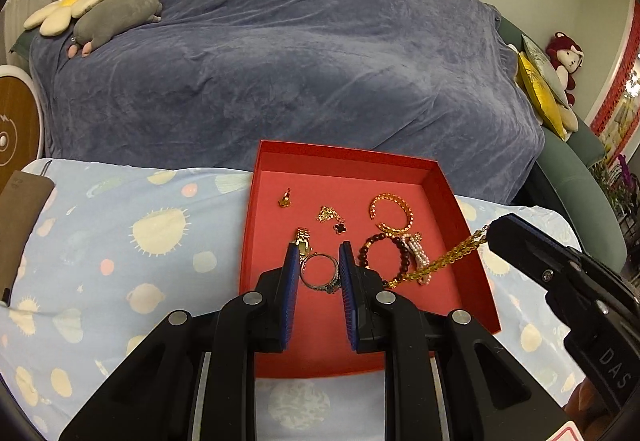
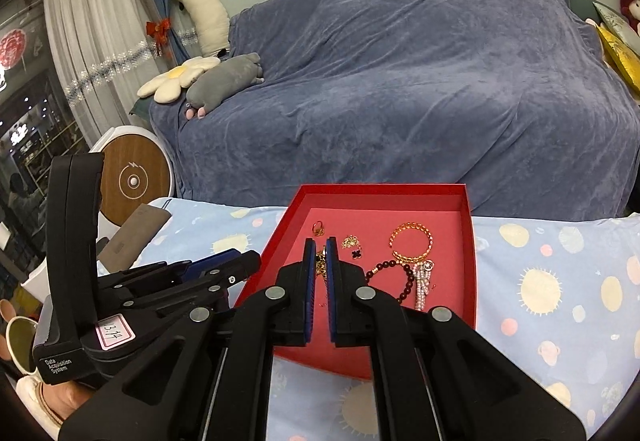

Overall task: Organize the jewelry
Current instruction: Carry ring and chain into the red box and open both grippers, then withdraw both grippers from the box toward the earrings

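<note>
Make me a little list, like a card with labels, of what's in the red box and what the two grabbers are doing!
Box: shallow red cardboard box on a planet-print cloth
Inside: gold open bangle, dark red bead bracelet, pink pearl bracelet, small gold ring, black clover pendant, silver ring
Left gripper: open around the silver ring
Right gripper: shut on a gold chain necklace

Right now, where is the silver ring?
In the left wrist view, the silver ring lies on the red tray floor between the left hand-held gripper fingers, beside the dark beaded bracelet.
</note>
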### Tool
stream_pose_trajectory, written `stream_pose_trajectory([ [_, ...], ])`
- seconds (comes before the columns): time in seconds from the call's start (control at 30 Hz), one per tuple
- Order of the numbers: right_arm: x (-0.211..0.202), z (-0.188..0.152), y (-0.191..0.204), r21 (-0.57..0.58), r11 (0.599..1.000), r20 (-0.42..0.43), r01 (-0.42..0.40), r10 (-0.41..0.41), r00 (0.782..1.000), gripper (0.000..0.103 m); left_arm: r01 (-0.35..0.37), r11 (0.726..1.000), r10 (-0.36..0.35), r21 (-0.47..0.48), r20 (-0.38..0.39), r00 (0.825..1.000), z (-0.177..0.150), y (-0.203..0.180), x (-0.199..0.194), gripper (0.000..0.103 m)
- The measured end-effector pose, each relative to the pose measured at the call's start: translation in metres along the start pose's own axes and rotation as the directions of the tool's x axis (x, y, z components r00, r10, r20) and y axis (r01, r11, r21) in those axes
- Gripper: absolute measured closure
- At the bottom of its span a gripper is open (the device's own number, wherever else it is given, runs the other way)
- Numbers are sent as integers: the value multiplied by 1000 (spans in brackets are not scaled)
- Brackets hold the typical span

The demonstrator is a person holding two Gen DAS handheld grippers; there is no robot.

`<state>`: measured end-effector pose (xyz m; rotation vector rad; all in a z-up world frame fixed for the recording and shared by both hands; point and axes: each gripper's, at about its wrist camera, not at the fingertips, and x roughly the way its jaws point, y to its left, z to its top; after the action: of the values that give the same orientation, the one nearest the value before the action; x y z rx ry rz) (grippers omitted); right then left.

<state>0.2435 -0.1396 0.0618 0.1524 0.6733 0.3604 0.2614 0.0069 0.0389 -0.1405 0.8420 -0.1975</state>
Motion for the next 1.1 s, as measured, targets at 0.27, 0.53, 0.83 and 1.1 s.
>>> stream_pose_trajectory([
  [0.27,52,-9,-13,32,999,-66,5,-3,998,99,-24,1000,23,-11,-62,998,3,5,46,86],
  [0.53,74,-14,-18,45,999,-84,6,-3,996,96,-41,998,36,-49,-101,994,1,15,66,75],
  [0.83,41,-13,-15,48,999,-34,6,-4,999,79,-60,998,59,-33,-10,998,0,16,28,53],
  [1.1,-25,-46,-6,47,999,-27,1,0,1000,75,-60,998,60,-3,29,998,-28,14,-33,49],
])
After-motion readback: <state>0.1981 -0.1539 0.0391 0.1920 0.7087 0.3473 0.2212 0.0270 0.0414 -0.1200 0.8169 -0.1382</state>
